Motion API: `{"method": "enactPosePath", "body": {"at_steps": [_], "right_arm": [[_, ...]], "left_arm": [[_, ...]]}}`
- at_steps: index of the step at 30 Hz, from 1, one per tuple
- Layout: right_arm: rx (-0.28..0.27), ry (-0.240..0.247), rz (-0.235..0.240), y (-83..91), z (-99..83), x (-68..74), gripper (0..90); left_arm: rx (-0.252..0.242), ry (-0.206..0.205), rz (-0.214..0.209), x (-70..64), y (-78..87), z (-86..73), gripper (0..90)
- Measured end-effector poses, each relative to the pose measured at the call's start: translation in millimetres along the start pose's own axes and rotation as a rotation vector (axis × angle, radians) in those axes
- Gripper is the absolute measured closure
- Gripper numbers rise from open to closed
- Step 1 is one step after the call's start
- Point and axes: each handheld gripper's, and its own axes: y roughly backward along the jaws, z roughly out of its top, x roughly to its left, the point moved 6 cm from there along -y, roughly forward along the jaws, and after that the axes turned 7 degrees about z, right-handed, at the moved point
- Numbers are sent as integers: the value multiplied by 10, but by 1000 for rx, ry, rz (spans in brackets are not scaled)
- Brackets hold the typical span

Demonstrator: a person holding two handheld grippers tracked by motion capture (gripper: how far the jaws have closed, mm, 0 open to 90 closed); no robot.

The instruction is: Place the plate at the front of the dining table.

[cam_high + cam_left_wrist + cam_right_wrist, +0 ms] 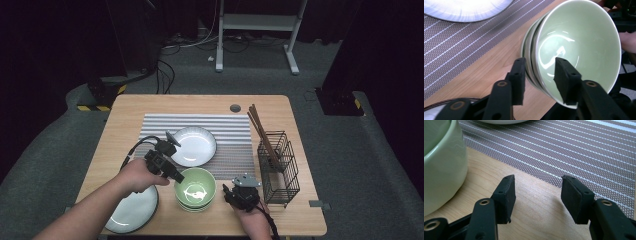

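- My left gripper (539, 75) stands over the near-left rim of the top bowl (576, 47); one jaw is inside the bowl and the other is outside, against the bowls below it. The jaws are spread and, as far as I can tell, they do not press the wall yet.
- My right gripper (537, 188) is also spread, with nothing between the jaws. It hovers low over the bare wood, just to the right of the bowls.
- The top bowl sits nested in a stack of green bowls (195, 190). The stack is at the near edge of the table (295, 150), just in front of the striped mat (230, 130).
- I judge the bowl to be glazed ceramic: stiff, rather heavy for its size, and fragile at the rim. The glaze shines, so I expect it to be slippery under the pads.
- The best place to hold is the rim wall, one pad inside and one outside, quite deep and not only at the lip. I should take only the top bowl between the jaws; now the outer jaw seems to be beside a lower bowl, so it may catch more than one.
- Nested bowls can stick together, so I would lift straight up and slowly.
- Behind the stack, on the mat, lies a white plate (192, 146). To the left of the stack is another plate (135, 212); to the right, a wire rack (278, 167) with chopsticks (261, 131).
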Motion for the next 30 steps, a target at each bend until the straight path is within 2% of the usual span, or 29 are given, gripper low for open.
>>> {"method": "enactPosePath", "body": {"at_steps": [3, 8, 11, 17, 21, 22, 24, 30], "right_arm": [[-3, -1, 2, 6, 2, -9, 449], [-4, -5, 4, 12, 2, -18, 449], [-5, -6, 4, 14, 4, -16, 450], [0, -8, 2, 6, -3, -14, 450], [2, -8, 2, 5, -9, -11, 452], [3, -9, 2, 6, -10, -9, 452], [3, -10, 1, 6, -12, -7, 452], [2, -14, -1, 7, -17, -22, 454]], "left_arm": [[-1, 3, 40, 21, -17, 33, 685], [9, -17, 58, -11, -52, 63, 745], [7, -34, 102, -14, -72, 82, 776], [9, -45, 118, -39, -95, 110, 814], [-14, -62, 124, -52, -71, 111, 851], [-18, -60, 129, -62, -65, 111, 852], [-22, -81, 141, -70, -55, 118, 854], [-23, -94, 137, -82, -22, 130, 853]]}}
